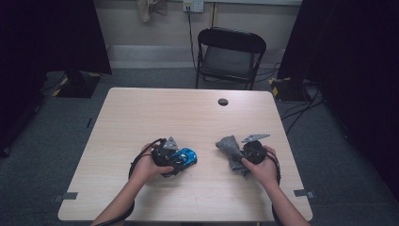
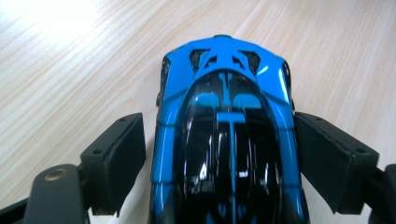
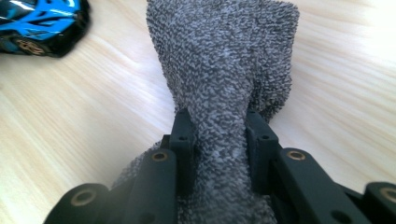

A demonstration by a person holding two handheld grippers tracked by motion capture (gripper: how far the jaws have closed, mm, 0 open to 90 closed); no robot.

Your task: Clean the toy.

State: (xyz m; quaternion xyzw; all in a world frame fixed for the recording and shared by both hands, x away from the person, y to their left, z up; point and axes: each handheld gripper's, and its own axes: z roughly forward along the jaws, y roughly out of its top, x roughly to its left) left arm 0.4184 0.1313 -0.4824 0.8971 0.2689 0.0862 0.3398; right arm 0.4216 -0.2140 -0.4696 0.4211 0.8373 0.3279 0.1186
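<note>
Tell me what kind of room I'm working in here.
Probably a lab or recording room, not a home: a bare wooden table on grey carpet, a black folding chair by the wall, black curtains and floor cables around it.

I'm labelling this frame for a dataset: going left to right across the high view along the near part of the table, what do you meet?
Left hand → left gripper → blue toy car → grey cloth → right gripper → right hand.
</note>
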